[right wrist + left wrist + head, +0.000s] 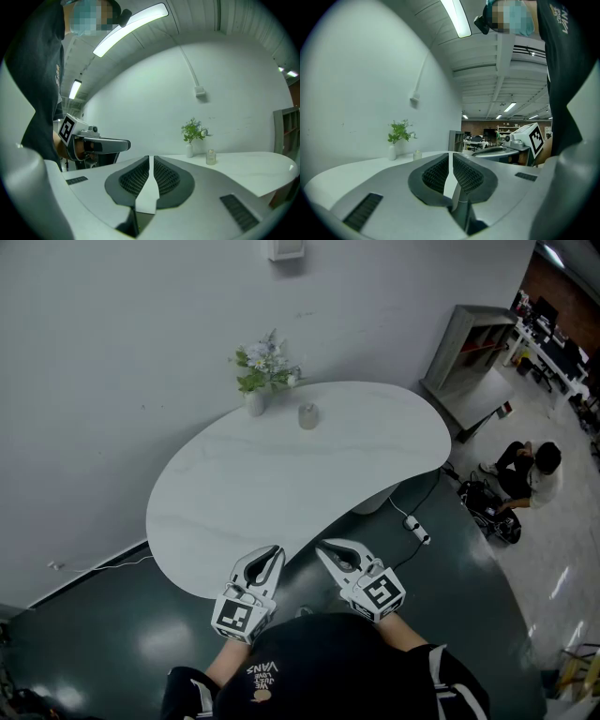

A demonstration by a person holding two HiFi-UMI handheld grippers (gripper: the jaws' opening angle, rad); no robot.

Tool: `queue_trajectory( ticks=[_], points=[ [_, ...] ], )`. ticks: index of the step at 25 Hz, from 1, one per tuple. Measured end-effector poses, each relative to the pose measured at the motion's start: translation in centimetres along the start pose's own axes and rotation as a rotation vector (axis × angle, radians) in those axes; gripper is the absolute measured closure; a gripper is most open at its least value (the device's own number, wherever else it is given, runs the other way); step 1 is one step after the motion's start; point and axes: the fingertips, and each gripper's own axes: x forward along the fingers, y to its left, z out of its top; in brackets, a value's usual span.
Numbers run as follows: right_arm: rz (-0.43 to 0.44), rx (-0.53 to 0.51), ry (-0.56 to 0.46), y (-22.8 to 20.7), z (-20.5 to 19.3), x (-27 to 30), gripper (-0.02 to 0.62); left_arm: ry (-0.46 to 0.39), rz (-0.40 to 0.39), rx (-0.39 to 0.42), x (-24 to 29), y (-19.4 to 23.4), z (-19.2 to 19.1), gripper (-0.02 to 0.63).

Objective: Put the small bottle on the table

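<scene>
Task looks done: small bottle (pixel 307 415) stands on desk (pixel 281 493), far side, just beside plant vase (pixel 255 402). My left gripper (pixel 273 552) and right gripper (pixel 327 547) at near edge, jaws together, empty.

Both grippers at the near edge of a curved white table (pixel 216 521)

The left gripper (pixel 271 554) and right gripper (pixel 329 548) sit side by side, jaws together and empty. At the far edge, the small bottle (pixel 307 415) stands just beside a vase of flowers (pixel 257 395).
</scene>
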Motion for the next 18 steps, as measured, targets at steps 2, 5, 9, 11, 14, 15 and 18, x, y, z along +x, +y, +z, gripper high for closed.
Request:
queue_trajectory(
  ticks=[2,5,9,11,14,15,18],
  points=[
    [-0.008,-0.003,0.003,0.06,-0.07,-0.12,0.537,-0.004,-0.002,-0.002,-0.1,-0.09,0.06,0.565],
    [-0.023,-0.005,0.008,0.1,-0.17,-0.38,0.543,-0.006,-0.006,-0.005,-0.22,-0.35,0.06,0.565],
    [-0.038,0.002,0.007,0.09,-0.38,-0.7,0.545,-0.012,-0.007,-0.008,-0.45,-0.65,-0.02,0.565],
    [-0.04,0.002,0.004,0.08,-0.31,-0.68,0.545,-0.012,-0.003,-0.011,-0.55,-0.6,-0.07,0.565],
    [-0.04,-0.008,0.004,0.1,-0.19,-0.72,0.546,-0.013,0.003,-0.014,-0.69,-0.55,-0.08,0.565],
    [-0.041,-0.009,0.005,0.12,-0.19,-0.79,0.546,-0.015,0.005,-0.015,-0.75,-0.58,-0.08,0.565],
    [-0.046,-0.006,0.006,0.17,-0.23,-0.92,0.546,-0.018,0.008,-0.013,-0.9,-0.64,-0.06,0.565]
  ],
)
